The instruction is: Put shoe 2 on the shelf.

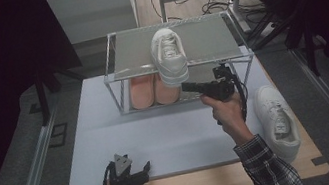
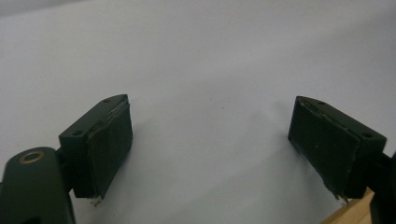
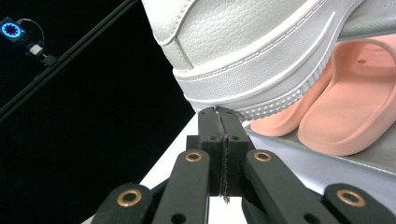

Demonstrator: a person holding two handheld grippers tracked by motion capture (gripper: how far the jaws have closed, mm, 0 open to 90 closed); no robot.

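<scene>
Nudging with closed jaws suits us here: on the table (image 1: 170, 137) stands the rack (image 1: 119, 74), and the shoe (image 1: 169, 53) on its top shelf overhangs the front edge. We keep the right gripper (image 3: 218, 114), jaws pressed together and empty, squarely against the heel and push slowly. Our left gripper (image 2: 210, 140) rests wide.

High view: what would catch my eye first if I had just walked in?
Probably the white sneaker on the top shelf of the small shoe rack, its heel jutting over the front edge, with the shut right gripper right at that heel. Below it sit pink slippers; a second white sneaker lies at the table's right.
</scene>
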